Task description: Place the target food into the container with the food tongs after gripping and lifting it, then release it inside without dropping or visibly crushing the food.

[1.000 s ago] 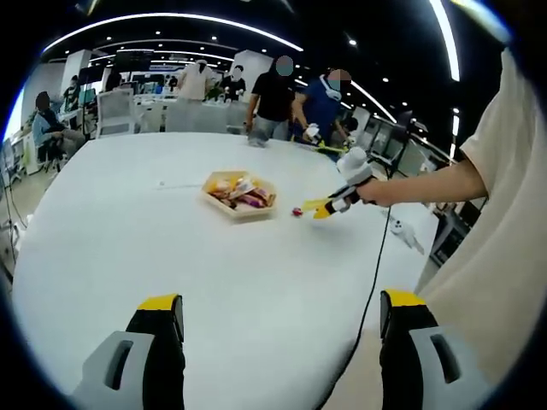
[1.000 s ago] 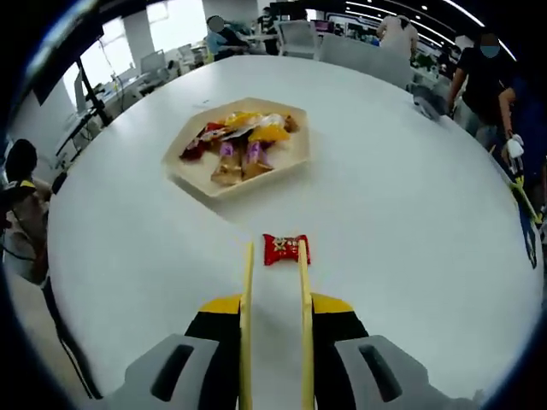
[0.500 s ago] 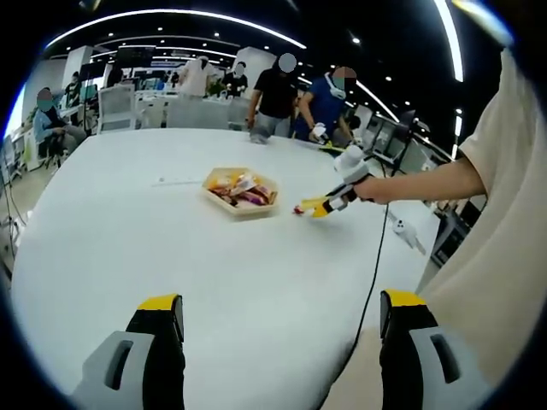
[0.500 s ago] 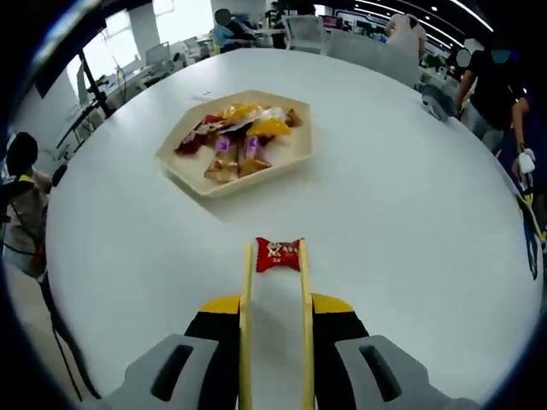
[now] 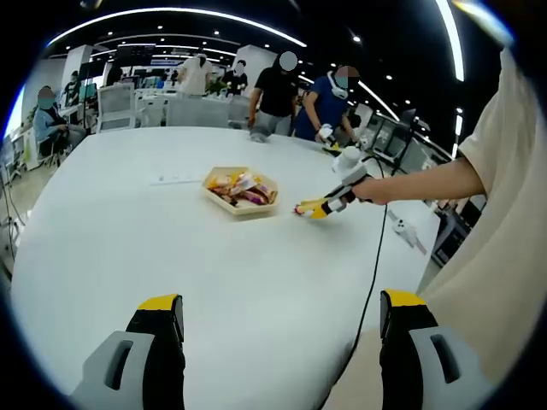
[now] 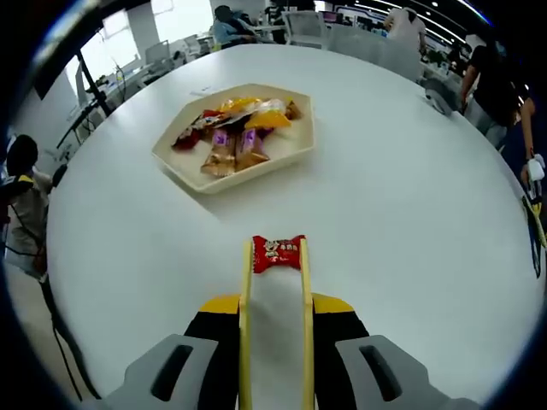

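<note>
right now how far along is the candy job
Done: the tongs held in the right claw have reached the red candy, their tips at either side of it. In hand: closing on it; whether it is off the white table is unclear. Left: lifting, carrying it to the beige tray of sweets, and releasing inside. The left claw waits open.

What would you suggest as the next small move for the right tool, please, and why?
Probably close the tongs gently on the red candy: it sits between their yellow tips on the white table, apparently not yet lifted, and the tray of wrapped snacks lies just beyond.
</note>
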A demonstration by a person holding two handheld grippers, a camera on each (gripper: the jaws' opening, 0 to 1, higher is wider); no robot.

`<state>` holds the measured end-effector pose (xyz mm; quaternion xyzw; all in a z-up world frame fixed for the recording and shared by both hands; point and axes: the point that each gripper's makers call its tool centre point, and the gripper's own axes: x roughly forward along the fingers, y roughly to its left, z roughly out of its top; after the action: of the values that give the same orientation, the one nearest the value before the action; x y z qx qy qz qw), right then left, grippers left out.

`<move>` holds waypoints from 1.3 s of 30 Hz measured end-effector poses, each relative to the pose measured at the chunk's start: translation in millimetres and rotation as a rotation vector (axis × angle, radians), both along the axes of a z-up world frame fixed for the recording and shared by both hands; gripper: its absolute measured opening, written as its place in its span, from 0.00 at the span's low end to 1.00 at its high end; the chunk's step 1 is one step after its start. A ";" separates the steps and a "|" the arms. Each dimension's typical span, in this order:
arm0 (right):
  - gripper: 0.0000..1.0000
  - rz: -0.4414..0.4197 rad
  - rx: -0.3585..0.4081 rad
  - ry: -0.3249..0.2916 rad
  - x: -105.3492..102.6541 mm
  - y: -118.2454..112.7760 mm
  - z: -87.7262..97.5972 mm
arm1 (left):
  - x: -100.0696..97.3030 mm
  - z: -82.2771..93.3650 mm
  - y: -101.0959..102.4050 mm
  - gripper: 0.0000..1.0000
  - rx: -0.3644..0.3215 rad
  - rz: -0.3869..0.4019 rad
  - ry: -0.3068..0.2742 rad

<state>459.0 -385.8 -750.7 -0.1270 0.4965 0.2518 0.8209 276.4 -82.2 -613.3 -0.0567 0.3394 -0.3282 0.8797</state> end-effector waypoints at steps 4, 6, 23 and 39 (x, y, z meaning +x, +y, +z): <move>0.28 0.001 0.001 0.002 -0.3 1.0 -0.6 | -0.2 0.1 0.4 0.96 0.001 0.001 0.000; 0.28 0.003 -0.001 0.004 -0.4 1.6 -1.5 | -0.4 0.5 0.5 0.96 0.001 0.003 0.000; 0.23 -0.001 -0.008 -0.001 -0.4 3.9 -1.3 | -1.9 -0.3 0.8 0.96 0.001 0.006 0.002; 0.23 -0.028 0.027 -0.035 1.1 4.9 5.8 | -2.8 -0.5 -0.8 0.96 -0.001 0.002 0.003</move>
<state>460.1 -380.9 -745.0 -0.1136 0.4804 0.2448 0.8345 273.6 -83.0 -613.7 -0.0578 0.3405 -0.3274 0.8795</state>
